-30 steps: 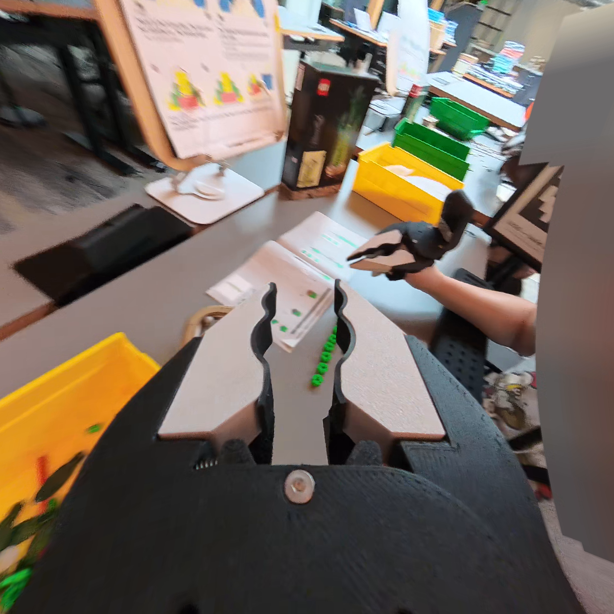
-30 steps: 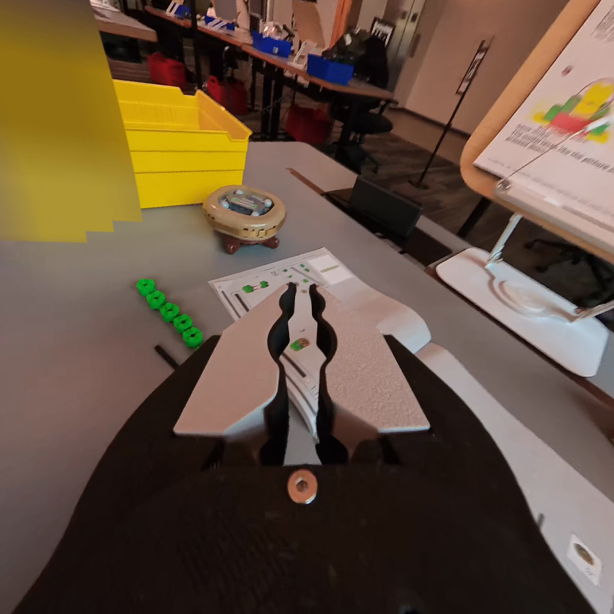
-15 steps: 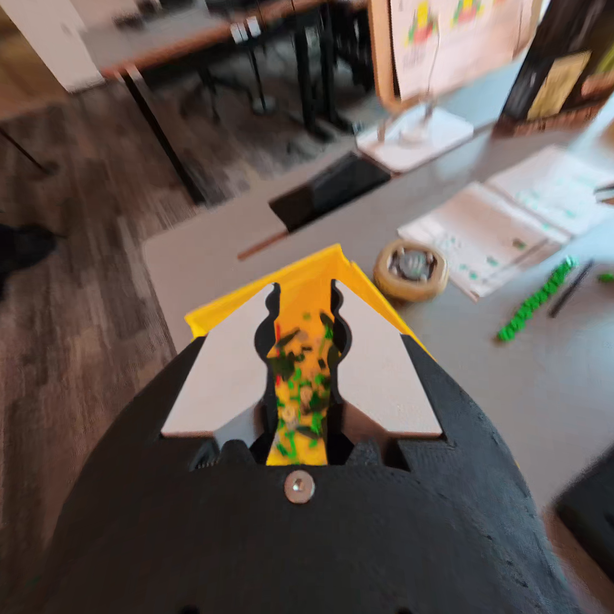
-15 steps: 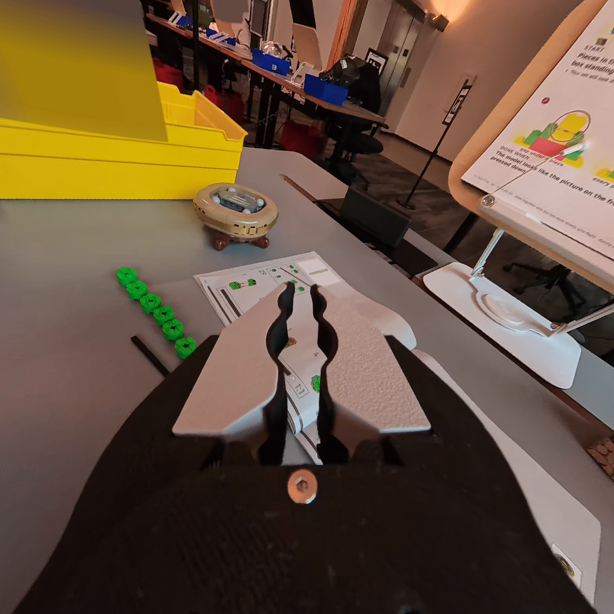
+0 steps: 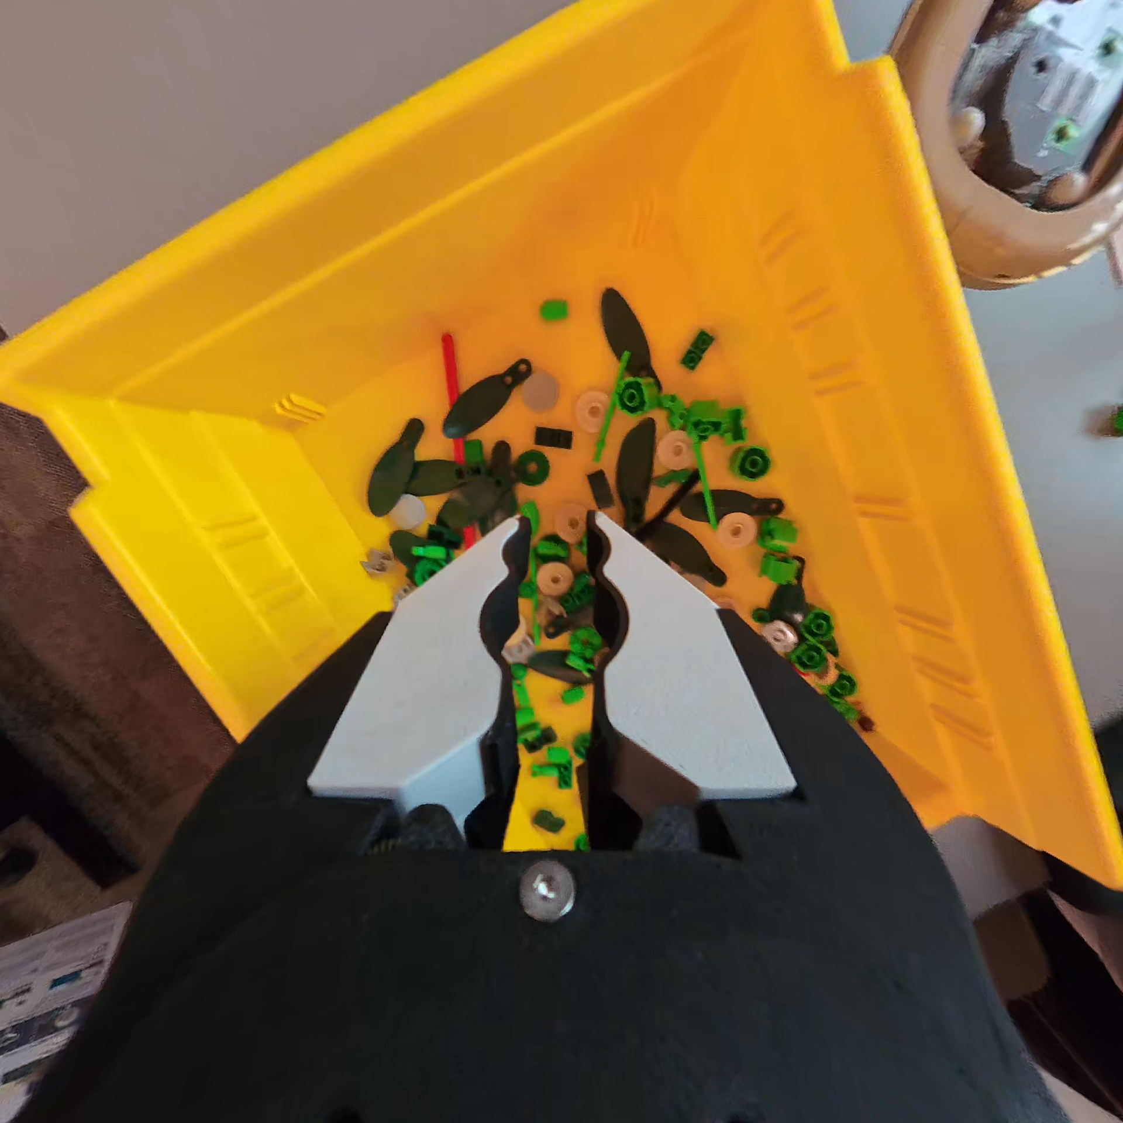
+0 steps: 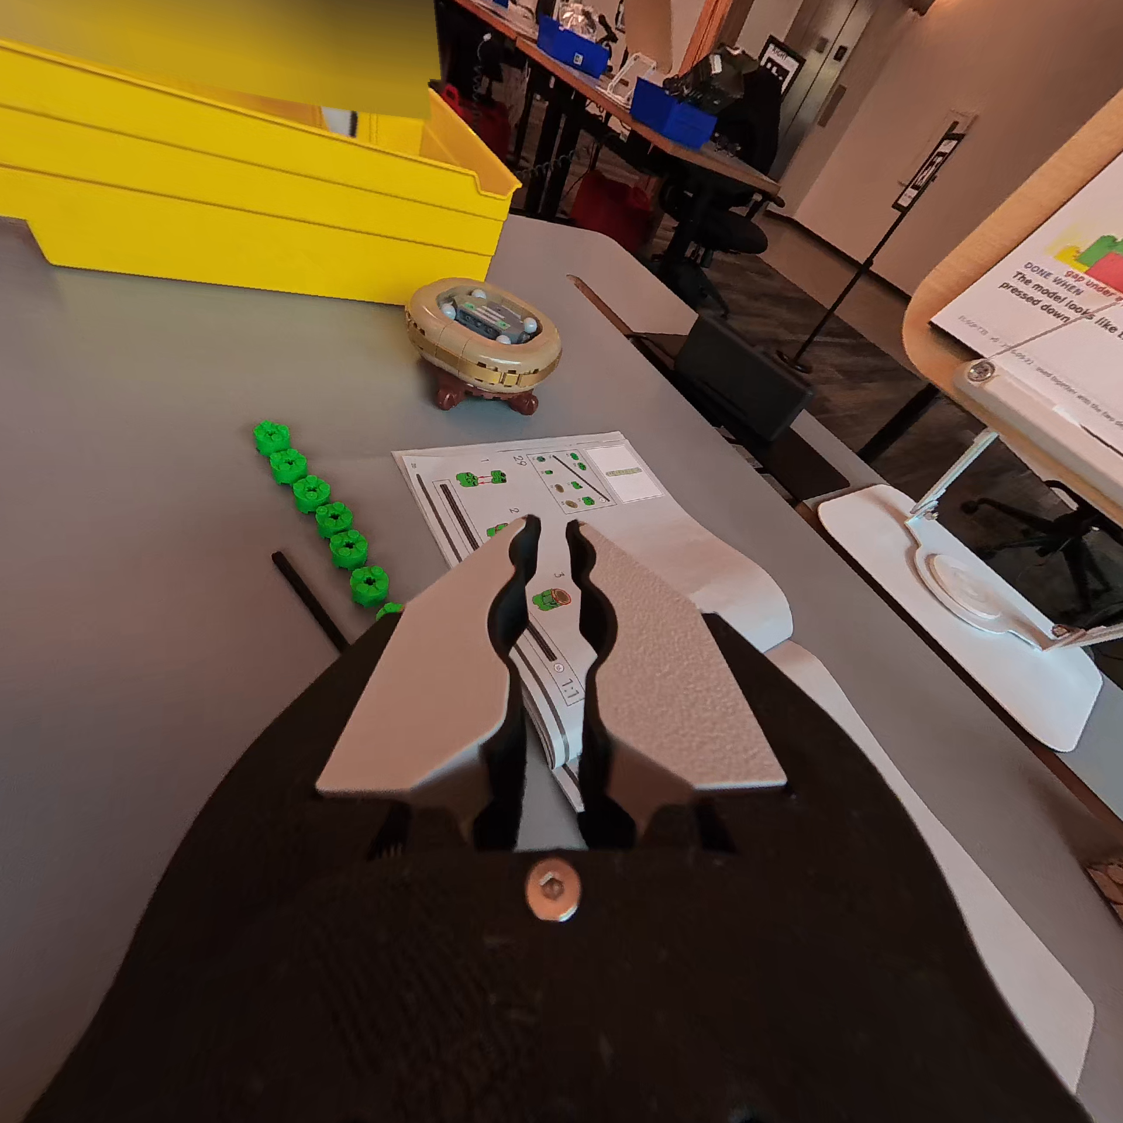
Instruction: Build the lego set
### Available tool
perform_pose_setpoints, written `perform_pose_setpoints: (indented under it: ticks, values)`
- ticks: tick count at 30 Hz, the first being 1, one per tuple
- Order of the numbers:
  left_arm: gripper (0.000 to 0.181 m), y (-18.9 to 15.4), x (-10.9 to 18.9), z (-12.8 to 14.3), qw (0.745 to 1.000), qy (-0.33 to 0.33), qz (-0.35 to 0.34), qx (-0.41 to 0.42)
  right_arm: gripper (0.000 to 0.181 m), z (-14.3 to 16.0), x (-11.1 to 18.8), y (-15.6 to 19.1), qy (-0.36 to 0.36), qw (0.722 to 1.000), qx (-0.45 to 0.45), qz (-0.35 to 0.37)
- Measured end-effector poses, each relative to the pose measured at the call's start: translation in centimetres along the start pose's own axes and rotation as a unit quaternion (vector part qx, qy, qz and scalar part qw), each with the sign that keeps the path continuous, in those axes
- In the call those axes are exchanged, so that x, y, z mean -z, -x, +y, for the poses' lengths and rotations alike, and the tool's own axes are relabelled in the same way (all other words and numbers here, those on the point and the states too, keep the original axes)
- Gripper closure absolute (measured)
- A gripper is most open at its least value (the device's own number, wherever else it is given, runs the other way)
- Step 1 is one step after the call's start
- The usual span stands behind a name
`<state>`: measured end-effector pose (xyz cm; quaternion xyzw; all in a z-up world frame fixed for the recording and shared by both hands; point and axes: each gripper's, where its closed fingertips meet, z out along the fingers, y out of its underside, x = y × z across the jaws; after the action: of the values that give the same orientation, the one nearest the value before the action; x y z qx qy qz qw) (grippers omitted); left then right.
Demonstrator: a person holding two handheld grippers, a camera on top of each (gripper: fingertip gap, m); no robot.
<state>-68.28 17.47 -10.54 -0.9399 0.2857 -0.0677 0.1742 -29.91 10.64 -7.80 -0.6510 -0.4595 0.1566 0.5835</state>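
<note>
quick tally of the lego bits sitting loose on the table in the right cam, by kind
green round bricks: 7 (the nearest one is partly hidden)
black rod: 1
tan oval model: 1
total: 9

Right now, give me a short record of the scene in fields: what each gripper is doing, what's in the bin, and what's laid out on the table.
left gripper: open, empty, over the yellow bin
bin contents: loose pieces, mostly green and dark leaf shapes, some tan rounds, one red rod
right gripper: open, empty, above the booklet
table: row of green round bricks, black rod beside it
build so far: tan oval pot near the bin
</note>
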Motion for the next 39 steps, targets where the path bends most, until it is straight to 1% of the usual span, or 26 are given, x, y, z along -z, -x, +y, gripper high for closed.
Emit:
perform_pose_setpoints:
  ticks: [2,4,7,9,11,14,17,21,28,33,39]
  values:
    - [0.165,-0.1,-0.8,-0.6,1.0,-0.008,0.005,-0.016,0.173,0.1,-0.1,0.2,0.002,1.0,0.002,-0.005]
    - [0.162,0.2,-1.8,-0.4,0.999,0.006,0.001,-0.034,0.173,0.3,-0.2,0.3,0.005,1.0,0.003,-0.009]
    - [0.149,1.3,-2.9,-0.5,0.995,0.012,-0.041,-0.088,0.173,0.4,-0.2,0.4,0.008,1.0,0.008,-0.01]
    - [0.142,1.7,-3.1,-0.7,0.991,0.011,-0.064,-0.116,0.173,0.3,-0.2,0.3,0.008,1.0,0.011,-0.007]
    - [0.136,1.5,-3.0,-0.7,0.989,0.013,-0.071,-0.132,0.173,0.2,0.1,0.2,0.006,1.0,0.014,-0.004]
    - [0.137,1.2,-2.8,-0.9,0.985,0.011,-0.079,-0.152,0.173,-0.4,0.7,0.1,-0.003,1.0,0.026,0.004]
    - [0.143,0.6,-2.9,-0.6,0.983,0.022,-0.073,-0.17,0.173,-1.1,1.4,0.1,-0.014,0.999,0.043,0.011]
    - [0.144,0.5,-2.7,-0.4,0.979,0.035,-0.086,-0.183,0.173,-1.5,1.9,0.5,-0.02,0.998,0.065,0.011]
    - [0.146,1.3,-1.8,-0.2,0.979,0.033,-0.105,-0.172,0.174,-0.8,1.6,1.0,-0.008,0.998,0.066,-0.006]
    - [0.146,2.5,-1.1,0.0,0.982,0.033,-0.126,-0.138,0.174,-0.7,1.4,1.4,-0.002,0.997,0.072,-0.012]
    - [0.153,2.6,-0.5,-0.3,0.986,0.016,-0.12,-0.114,0.174,-0.5,1.2,1.6,0.003,0.997,0.075,-0.015]
